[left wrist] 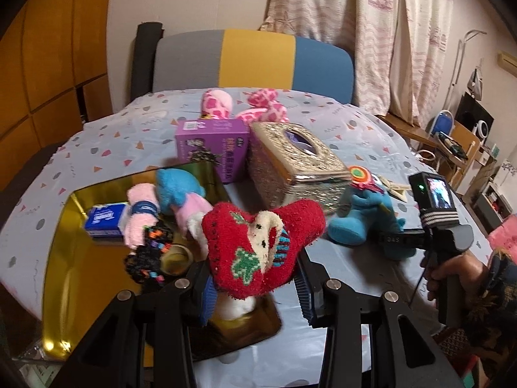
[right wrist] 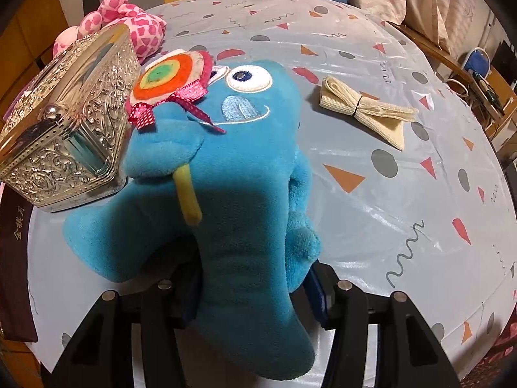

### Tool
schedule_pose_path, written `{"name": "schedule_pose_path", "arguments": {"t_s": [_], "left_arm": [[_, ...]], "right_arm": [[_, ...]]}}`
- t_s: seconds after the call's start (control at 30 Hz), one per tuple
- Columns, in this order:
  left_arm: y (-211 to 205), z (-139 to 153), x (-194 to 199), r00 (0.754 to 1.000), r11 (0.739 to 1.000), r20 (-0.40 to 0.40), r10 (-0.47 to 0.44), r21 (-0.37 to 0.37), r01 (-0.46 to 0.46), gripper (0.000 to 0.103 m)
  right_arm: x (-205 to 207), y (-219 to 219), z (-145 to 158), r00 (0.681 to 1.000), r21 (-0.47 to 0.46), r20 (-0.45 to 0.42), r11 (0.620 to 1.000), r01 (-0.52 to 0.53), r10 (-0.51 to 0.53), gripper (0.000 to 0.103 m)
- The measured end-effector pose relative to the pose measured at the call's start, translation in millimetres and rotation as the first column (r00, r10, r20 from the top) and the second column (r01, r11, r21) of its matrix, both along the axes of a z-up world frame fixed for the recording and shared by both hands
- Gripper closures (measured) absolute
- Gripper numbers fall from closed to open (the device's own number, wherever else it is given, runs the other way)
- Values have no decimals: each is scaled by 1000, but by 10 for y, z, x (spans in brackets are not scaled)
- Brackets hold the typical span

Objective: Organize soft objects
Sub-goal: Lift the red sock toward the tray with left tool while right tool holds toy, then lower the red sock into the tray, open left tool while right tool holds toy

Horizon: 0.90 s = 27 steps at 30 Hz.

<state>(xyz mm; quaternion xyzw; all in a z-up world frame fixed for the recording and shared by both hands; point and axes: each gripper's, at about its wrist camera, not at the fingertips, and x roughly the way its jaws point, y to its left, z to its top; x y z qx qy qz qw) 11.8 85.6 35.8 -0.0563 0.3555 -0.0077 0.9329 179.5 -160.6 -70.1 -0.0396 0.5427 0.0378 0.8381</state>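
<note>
Both grips fuzzy: red knitted sock [left wrist: 258, 245], blue plush monster [right wrist: 232, 194].

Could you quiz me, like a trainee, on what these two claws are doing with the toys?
1. True or false: the left claw grips a red fuzzy knitted sock.
2. What does the right claw hold? A: pink spotted plush; B: blue plush creature with a lollipop; C: cream cloth bow.
3. Fill in: the pink and blue soft toys lie in the shiny ____ tray.

Key
1. True.
2. B: the blue plush creature with a lollipop.
3. Gold.
</note>
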Motion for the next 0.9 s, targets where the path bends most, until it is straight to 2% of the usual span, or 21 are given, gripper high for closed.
{"name": "schedule_pose_path", "arguments": {"t_s": [0.2, 0.33, 0.47, 0.6, 0.7, 0.9], "left_arm": [[282, 33, -32, 998, 998, 2, 60, 22, -60, 61], [647, 24, -63, 991, 991, -12, 133, 5, -133, 62], [1222, -73, -101, 966, 965, -64, 250, -67, -255, 62], [1660, -216, -85, 939, 937, -110, 326, -94, -336, 62], [1838, -315, -4, 927, 929, -137, 348, -82, -361, 62], [1979, -494, 209, 918, 922, -186, 351, -105, -373, 60]], "right_arm": [[-8, 45, 0, 1000, -22, 10, 1000, -14, 14, 49], [-29, 74, 6, 1000, -32, 13, 999, -18, 19, 50], [-28, 88, 6, 1000, -40, 15, 999, -21, 22, 50], [-28, 93, 7, 1000, -44, 15, 999, -25, 26, 50], [-29, 96, 12, 999, -47, 17, 999, -27, 28, 50], [-23, 99, 12, 999, -47, 16, 999, -27, 28, 50]]}}
